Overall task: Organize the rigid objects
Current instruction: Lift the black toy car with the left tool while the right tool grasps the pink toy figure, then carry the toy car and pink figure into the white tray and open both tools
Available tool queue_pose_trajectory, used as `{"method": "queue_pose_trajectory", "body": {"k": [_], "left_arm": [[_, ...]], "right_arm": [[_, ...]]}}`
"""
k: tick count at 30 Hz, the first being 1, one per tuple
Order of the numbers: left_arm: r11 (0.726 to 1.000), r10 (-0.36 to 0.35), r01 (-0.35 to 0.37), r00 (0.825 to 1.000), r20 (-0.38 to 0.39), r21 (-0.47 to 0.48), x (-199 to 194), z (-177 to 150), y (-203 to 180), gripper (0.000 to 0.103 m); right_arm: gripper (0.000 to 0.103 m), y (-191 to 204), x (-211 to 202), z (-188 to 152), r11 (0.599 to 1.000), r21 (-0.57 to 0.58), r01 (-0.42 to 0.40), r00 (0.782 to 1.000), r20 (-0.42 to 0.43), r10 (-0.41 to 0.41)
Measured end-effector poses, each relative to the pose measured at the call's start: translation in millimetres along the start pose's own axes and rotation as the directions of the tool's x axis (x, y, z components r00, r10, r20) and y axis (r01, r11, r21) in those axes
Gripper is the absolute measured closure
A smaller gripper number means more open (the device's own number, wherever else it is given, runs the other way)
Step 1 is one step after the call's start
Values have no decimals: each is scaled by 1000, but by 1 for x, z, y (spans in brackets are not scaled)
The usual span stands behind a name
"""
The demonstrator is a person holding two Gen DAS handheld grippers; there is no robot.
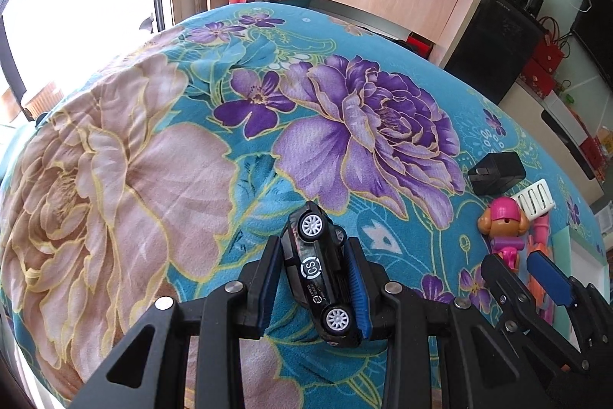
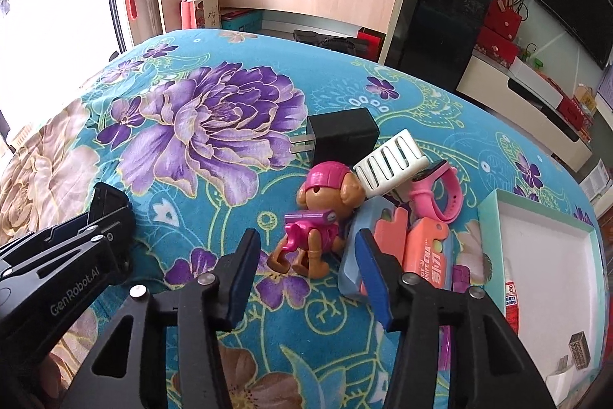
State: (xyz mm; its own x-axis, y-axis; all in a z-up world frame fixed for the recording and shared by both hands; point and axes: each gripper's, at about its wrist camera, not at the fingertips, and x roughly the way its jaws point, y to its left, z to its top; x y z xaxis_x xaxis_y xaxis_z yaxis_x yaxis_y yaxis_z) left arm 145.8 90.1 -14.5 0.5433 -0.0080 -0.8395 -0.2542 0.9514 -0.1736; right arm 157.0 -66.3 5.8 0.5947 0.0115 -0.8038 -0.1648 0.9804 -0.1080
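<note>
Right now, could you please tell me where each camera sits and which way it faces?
Left wrist: rides the left tool, looking forward over the floral bedspread; its fingers clamp a black toy car, and the right tool shows at the side.
Right wrist: rides the open right tool, facing the toy dog and the box.
Shared: black charger, toy dog.

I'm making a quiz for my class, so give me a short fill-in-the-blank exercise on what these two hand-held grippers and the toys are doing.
1. The left hand-held gripper is shut on a black toy ____.
2. The right hand-held gripper is ____, holding nothing.
3. The charger lies on the floral ____.
4. The watch strap is ____.

Missing words: car; open; cloth; pink
</note>
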Motion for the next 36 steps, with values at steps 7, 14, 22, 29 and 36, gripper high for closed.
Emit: {"method": "queue_pose_trajectory", "body": {"k": [7, 14, 22, 29, 36], "left_arm": [[1000, -12, 12, 1000, -8, -8, 1, 0, 1, 67], [1000, -19, 19, 1000, -12, -11, 2, 0, 2, 67], [1000, -29, 29, 999, -14, 1, 1, -2, -2, 67], [998, -55, 55, 998, -9, 29, -2, -3, -11, 72], [996, -64, 64, 998, 1, 69, -7, -4, -23, 75]], "right_arm": [[64, 8, 13, 2, 998, -36, 49, 999, -14, -49], [69, 9, 18, 0, 995, -44, 90, 996, -6, -91], [76, -5, 5, 0, 998, 33, 48, 999, 5, -48], [78, -18, -17, -1, 996, 88, 16, 999, 36, -19], [78, -29, -37, -2, 992, 128, 1, 998, 70, -10]]}}
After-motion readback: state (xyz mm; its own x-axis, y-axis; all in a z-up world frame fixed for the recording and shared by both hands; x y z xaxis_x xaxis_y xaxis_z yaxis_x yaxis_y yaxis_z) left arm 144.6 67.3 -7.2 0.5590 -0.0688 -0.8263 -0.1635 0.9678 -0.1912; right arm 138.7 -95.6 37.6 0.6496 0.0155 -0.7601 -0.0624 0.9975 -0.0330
